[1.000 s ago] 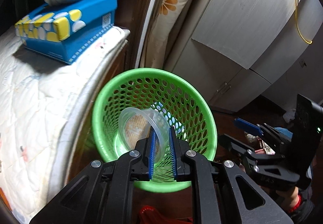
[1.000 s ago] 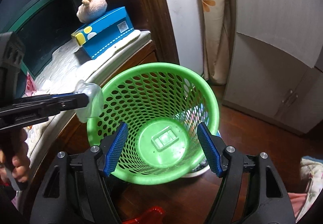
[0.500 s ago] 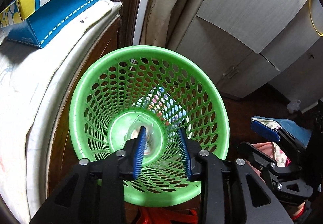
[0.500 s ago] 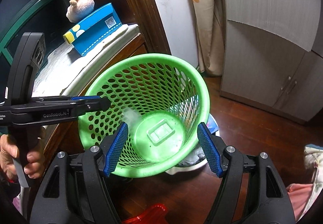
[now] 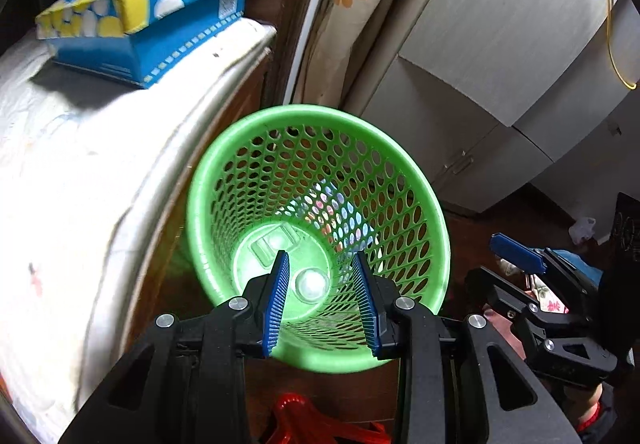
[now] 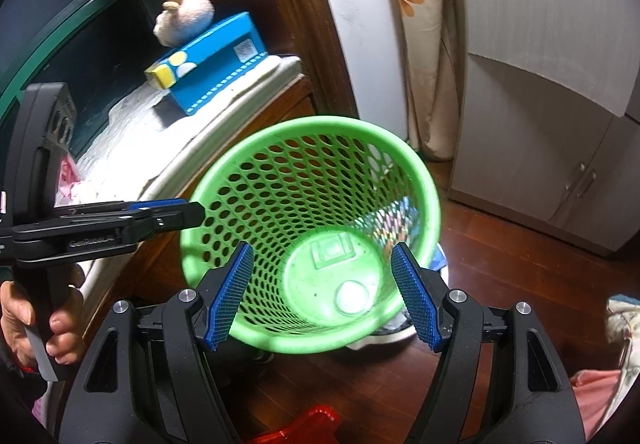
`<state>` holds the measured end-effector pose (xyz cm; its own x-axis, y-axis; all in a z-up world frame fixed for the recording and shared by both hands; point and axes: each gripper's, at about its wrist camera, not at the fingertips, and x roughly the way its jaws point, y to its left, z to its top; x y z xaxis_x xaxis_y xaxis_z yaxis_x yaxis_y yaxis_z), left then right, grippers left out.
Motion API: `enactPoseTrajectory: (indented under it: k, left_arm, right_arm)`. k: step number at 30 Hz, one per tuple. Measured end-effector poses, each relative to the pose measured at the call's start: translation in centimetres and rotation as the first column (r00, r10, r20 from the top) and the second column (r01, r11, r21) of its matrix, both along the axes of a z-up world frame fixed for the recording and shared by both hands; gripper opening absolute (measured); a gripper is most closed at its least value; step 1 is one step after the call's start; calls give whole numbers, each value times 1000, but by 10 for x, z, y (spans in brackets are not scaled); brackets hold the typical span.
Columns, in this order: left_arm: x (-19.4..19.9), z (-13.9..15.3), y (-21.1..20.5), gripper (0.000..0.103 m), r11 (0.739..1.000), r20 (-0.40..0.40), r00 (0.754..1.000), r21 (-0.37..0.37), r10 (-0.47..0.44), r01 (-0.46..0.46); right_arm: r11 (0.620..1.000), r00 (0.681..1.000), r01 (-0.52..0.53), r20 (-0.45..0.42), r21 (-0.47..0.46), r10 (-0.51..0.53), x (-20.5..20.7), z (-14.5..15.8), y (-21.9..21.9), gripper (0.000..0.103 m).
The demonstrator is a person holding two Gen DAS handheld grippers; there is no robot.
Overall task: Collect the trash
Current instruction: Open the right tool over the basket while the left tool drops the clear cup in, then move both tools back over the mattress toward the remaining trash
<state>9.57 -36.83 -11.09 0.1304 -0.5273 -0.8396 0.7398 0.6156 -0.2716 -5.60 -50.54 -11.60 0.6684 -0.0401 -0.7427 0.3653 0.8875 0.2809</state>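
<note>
Both tongs are empty right now. Left gripper [image 5: 322, 294] has its blue ribbed pads spread apart with nothing between them, hanging over the rim of the green perforated plastic wastebasket [image 5: 224, 180]. A second ago those same pads were pinched on a clear plastic cup; half a second ago they were partway open with the cup dropping. Now the clear plastic cup [image 5: 313, 284] is sitting on the basket floor, just beside the moulded square in the bottom; from the right wrist view it's there too [image 6: 352, 297]. Right gripper [image 6: 322, 300] is wide open as well, holding nothing, same as before.

So that piece of trash is binned, I'd say. Next would be finding another piece. Blue tissue box with yellow and white dots [image 5: 148, 16] on the white padded surface [image 5: 80, 180] doesn't look like trash to me.
</note>
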Motion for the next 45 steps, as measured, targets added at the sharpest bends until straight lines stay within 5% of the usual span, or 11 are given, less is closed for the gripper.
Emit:
enactPoseTrajectory:
  k: [16, 22, 26, 30, 45]
  left_arm:
    - [0, 62, 134, 43, 972, 148, 962, -78, 230, -220]
    - [3, 76, 199, 53, 928, 227, 900, -74, 372, -365]
    - [8, 78, 238, 69, 883, 293, 837, -56, 461, -467]
    - [16, 69, 268, 76, 849, 299, 805, -36, 513, -527]
    - [39, 19, 303, 80, 818, 219, 805, 47, 552, -574]
  right_arm:
    - [972, 971, -230, 55, -42, 232, 45, 38, 91, 75]
    - [944, 942, -325, 68, -51, 328, 65, 47, 131, 75]
    - [928, 926, -370, 71, -41, 372, 76, 50, 150, 75]
    - [911, 909, -409, 69, -46, 411, 84, 51, 168, 75]
    - [866, 865, -497, 41, -46, 499, 109, 49, 213, 75]
